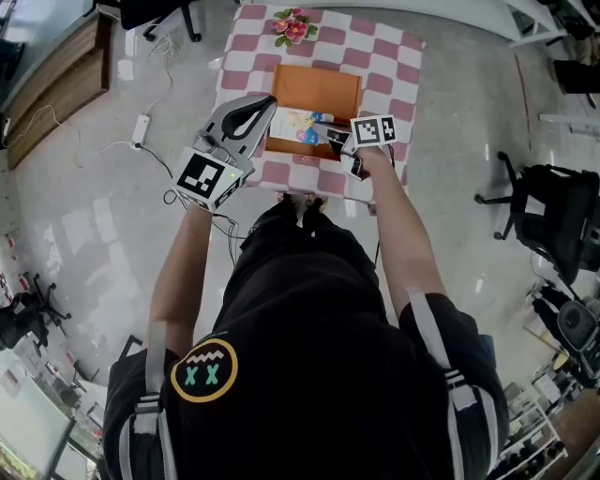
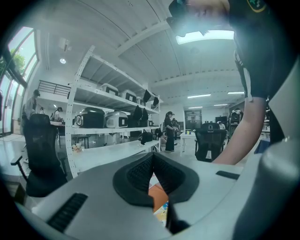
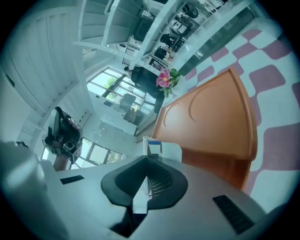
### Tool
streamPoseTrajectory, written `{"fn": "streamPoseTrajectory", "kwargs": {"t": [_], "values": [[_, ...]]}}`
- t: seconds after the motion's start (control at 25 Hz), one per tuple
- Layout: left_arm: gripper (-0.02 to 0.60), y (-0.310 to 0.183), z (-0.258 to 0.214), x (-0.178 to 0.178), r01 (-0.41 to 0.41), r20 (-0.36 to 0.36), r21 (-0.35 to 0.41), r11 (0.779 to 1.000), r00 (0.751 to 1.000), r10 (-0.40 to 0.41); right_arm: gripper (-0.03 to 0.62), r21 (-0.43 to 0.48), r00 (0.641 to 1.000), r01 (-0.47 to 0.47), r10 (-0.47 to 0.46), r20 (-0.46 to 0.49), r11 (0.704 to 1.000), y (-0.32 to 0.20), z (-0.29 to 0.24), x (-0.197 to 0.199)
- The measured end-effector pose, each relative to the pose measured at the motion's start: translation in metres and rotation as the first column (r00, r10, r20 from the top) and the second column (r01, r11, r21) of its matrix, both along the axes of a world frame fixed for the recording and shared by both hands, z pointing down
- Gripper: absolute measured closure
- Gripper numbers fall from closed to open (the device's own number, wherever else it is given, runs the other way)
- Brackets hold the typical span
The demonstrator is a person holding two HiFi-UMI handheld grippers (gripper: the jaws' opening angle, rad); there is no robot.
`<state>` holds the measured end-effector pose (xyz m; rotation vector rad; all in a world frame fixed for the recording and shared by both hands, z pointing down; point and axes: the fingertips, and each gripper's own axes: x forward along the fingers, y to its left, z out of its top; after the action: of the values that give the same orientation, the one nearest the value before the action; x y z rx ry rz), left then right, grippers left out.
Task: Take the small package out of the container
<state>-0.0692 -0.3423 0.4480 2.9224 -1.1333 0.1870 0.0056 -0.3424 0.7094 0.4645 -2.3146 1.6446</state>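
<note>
Glossy grey floor (image 1: pixel 94 234), white shelving (image 2: pixel 96 129), office chairs (image 1: pixel 551 217).

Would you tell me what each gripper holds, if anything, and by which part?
The right gripper pinches the small package by one thin edge; the left gripper holds nothing, jaws together.

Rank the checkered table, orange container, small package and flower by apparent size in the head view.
1. checkered table
2. orange container
3. small package and flower: these look about alike. The small package is gripped in the right tool and is probably nearer the camera, so I leave them unranked.
</note>
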Motion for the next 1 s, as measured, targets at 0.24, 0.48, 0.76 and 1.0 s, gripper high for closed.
{"fn": "streamPoseTrajectory", "kwargs": {"t": [0.24,0.48,0.76,1.0], "values": [[0.565,0.000,-0.006,0.009,-0.022,-0.001,0.015,1.000,1.000,0.022,0.572,0.164,1.000,-0.007,0.008,-0.004,0.986,-0.007,-0.050,0.013],[0.565,0.000,-0.011,0.013,-0.033,-0.011,0.015,0.999,0.999,0.033,0.572,0.376,1.000,-0.029,0.030,0.002,0.926,-0.017,-0.114,0.020],[0.565,-0.001,-0.018,0.019,-0.050,-0.006,0.029,0.998,0.999,0.050,0.572,0.634,0.997,-0.055,0.075,-0.006,0.771,-0.023,-0.199,0.029],[0.565,-0.002,-0.025,0.026,-0.062,-0.005,0.043,0.997,0.998,0.063,0.572,0.814,0.989,-0.010,0.124,-0.077,0.581,-0.017,-0.254,0.037]]}}
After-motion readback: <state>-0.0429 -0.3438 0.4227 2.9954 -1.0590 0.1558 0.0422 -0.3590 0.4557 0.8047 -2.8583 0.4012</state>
